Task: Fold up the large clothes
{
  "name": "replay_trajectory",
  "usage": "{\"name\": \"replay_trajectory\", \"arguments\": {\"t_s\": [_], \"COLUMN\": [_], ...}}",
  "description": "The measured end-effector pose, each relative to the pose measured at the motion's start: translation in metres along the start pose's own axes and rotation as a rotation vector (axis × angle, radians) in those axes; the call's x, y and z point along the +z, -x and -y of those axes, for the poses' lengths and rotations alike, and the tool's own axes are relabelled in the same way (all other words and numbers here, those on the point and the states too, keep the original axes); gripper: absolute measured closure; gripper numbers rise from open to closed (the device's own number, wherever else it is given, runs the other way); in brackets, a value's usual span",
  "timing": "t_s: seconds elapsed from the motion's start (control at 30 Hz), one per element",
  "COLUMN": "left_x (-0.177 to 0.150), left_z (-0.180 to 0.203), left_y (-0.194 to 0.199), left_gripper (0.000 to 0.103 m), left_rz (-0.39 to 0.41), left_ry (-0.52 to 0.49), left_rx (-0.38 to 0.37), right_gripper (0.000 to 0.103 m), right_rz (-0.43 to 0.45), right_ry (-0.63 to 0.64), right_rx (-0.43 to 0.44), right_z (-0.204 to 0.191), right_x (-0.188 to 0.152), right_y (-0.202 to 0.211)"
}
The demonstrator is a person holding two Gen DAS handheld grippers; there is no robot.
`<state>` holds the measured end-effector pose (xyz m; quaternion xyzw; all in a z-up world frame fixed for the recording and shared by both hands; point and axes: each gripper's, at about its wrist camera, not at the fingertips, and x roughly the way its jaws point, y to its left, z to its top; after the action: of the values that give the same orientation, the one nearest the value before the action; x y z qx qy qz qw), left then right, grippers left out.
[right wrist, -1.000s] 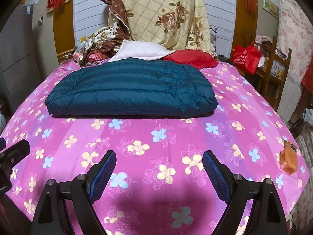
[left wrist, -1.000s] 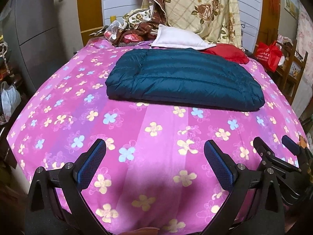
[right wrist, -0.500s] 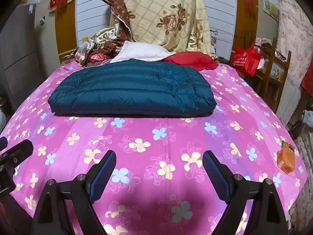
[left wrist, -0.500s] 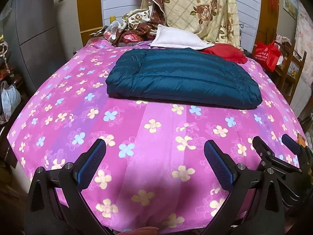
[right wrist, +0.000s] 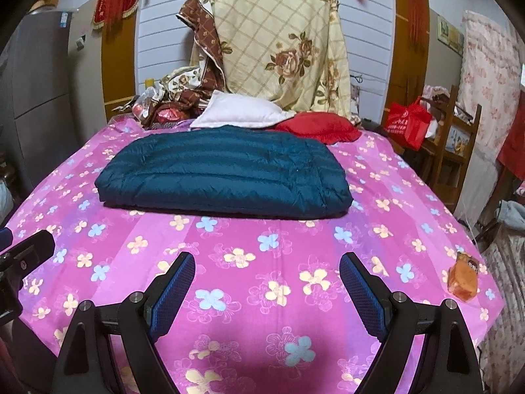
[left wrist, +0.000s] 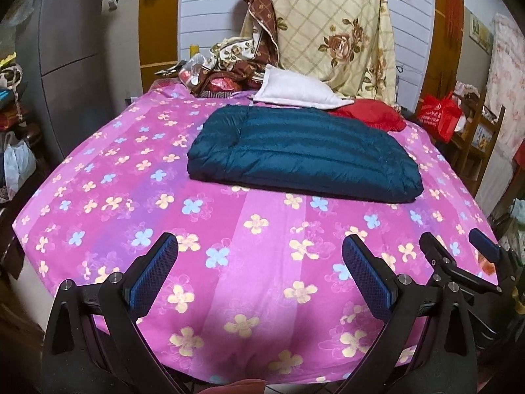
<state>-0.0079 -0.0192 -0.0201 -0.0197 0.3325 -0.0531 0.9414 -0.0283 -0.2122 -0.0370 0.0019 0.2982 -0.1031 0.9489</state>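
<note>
A dark teal quilted down jacket (left wrist: 305, 154) lies folded into a flat rectangle on the far half of the pink flowered bed (left wrist: 256, 262); it also shows in the right wrist view (right wrist: 226, 177). My left gripper (left wrist: 259, 272) is open and empty, held over the bed's near edge, well short of the jacket. My right gripper (right wrist: 265, 282) is open and empty, also at the near edge. The right gripper's fingers (left wrist: 459, 262) show at the right of the left wrist view.
A white pillow (right wrist: 239, 115) and red cloth (right wrist: 318, 128) lie behind the jacket. A floral quilt (right wrist: 279, 42) hangs at the headboard. An orange packet (right wrist: 464, 280) sits at the bed's right edge. A wooden chair with a red bag (right wrist: 408, 124) stands on the right.
Both grippers have pulled back and risen, away from the jacket, so the bed's near edge now shows. The jacket has not moved. Both stay open.
</note>
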Motion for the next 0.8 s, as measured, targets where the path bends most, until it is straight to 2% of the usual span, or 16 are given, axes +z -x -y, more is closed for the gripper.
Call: {"name": "replay_trajectory", "arguments": {"t_s": [0.43,0.8], "left_x": [-0.002,-0.008], "left_z": [0.009,0.02], "left_y": [0.007,-0.005], "left_gripper": [0.002,0.002], "left_rz": [0.015,-0.026], "left_ry": [-0.024,-0.064], "left_rx": [-0.012,-0.004], "right_gripper": [0.015,0.015], "right_rz": [-0.003,-0.025], "right_ry": [-0.019,-0.031], "right_rx": [-0.003,-0.01], "right_z": [0.008,0.012], "right_x": [-0.002,-0.005], "right_y": [0.001,-0.007]}}
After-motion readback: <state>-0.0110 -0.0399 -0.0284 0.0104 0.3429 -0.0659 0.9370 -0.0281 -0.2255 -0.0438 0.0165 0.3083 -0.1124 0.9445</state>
